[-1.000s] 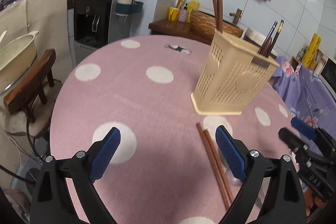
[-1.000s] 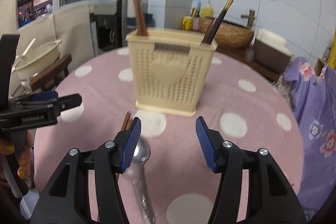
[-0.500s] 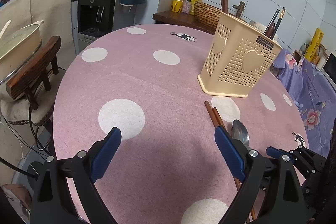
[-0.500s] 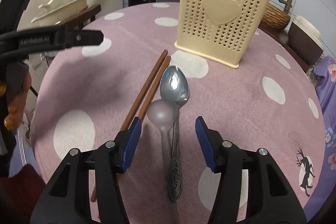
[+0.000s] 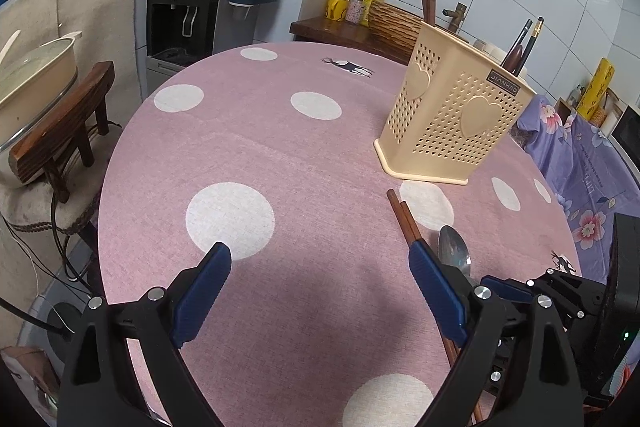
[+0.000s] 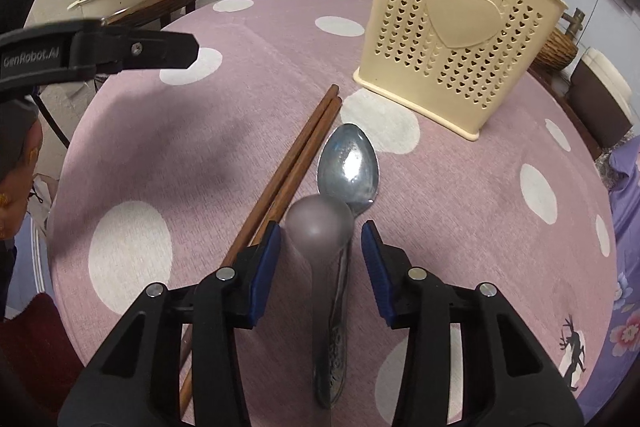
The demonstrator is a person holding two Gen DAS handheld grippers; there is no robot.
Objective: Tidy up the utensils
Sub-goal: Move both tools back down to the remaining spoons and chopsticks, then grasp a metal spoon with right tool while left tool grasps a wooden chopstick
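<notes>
You are on the picking-up step. Your right tongs [image 6: 320,247] hang low over the round worktop with the pink cloth and white dots [image 6: 160,147], pointing down at two spoons. Their blue pads have just been closing in and now stand at a middling gap, with the bowl of the frosted see-through plastic spoon [image 6: 320,231] between them. The left pad looks very close to the bowl, maybe just touching; the right pad is clearly apart from it. So nothing is held yet.

The shiny metal spoon [image 6: 348,163] lies just beside the plastic one and a little farther away, its handle running back under the tongs. It is partly under the plastic spoon. The pair of long brown wooden chopsticks [image 6: 296,167] lies just to the left of both spoons. The cream plastic holder with small heart holes [image 6: 456,39] stands upright at the far right, with some utensils already sticking out of it.

Your left tongs [image 5: 320,291] are wide and hold nothing. They wait over the near side of the worktop, to the left of the chopsticks.

Next, you probably need to squeeze the right tongs shut on one spoon only. Take care, because the two spoons lie so close that you might catch both, or push the chopsticks. Then lift it and drop it handle-down into the holder.
</notes>
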